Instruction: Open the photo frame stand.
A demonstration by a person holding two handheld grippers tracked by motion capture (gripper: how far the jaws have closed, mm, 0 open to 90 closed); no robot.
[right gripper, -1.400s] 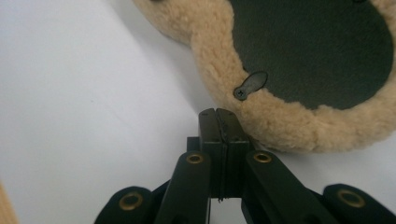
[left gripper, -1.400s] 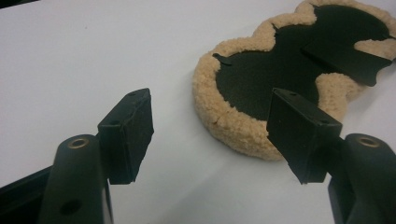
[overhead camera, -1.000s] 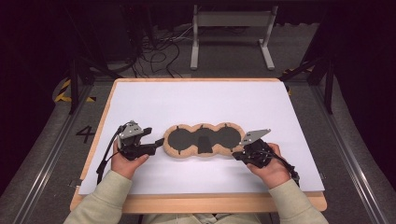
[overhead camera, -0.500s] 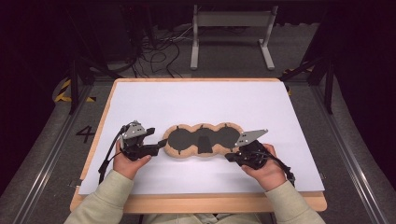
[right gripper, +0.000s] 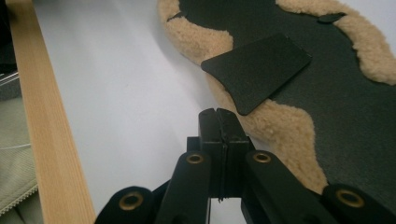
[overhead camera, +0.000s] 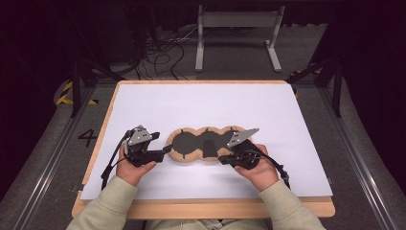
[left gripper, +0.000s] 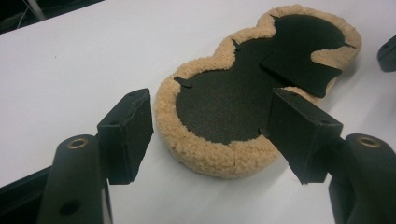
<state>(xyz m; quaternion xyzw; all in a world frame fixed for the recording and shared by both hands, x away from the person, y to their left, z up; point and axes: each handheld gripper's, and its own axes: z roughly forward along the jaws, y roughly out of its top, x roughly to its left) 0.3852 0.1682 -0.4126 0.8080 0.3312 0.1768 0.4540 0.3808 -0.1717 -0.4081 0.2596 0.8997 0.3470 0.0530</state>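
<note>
Fleece pad [overhead camera: 203, 143] (dark-topped) lies on table [overhead camera: 201, 103]; left gripper [left gripper: 210, 126] jaws apart

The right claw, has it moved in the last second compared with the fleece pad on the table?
Yes. The right claw has slid left along the near edge of the fleece pad, from its right end toward its middle lobe.

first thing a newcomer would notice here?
Likely the odd three-lobed pad lying at mid-table: tan fleece rim, black face, a black flap lying on it near its middle. Next, the two hand-held grippers flanking it on the white table top: the left gripper open with the pad's end lobe between its jaws, the right gripper shut beside the fleece rim, holding nothing.
</note>
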